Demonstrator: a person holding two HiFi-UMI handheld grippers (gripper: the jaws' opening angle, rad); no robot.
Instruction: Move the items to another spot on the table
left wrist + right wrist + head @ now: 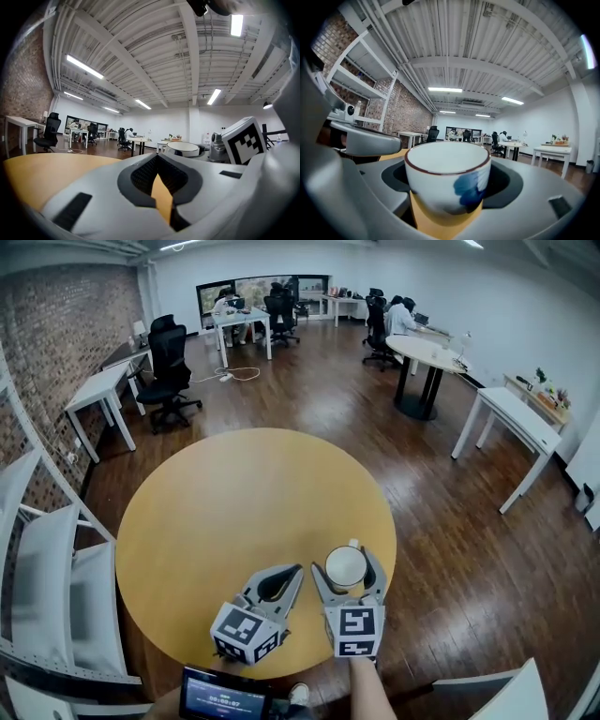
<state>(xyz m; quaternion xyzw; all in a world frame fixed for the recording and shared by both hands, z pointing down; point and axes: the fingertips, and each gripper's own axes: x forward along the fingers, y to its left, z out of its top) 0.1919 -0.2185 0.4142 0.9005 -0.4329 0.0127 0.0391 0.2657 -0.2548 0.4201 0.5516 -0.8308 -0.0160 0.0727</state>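
Where the head view looks down on the round yellow desk (202, 521), the right gripper (348, 552) has its jaws clamped on a white cup (345, 568) near the desk's front right edge, and the left gripper (292, 571) is just beside it, jaws pressed together and empty. Seen in the left gripper view, those jaws meet at the tips with only desk showing in the gap behind, the cup (183, 148) off to the right beside a marker cube (241, 140). Seen in the right gripper view, the cup (447, 176), dark-rimmed with a blue smudge, sits between the jaws, gripped on both sides.
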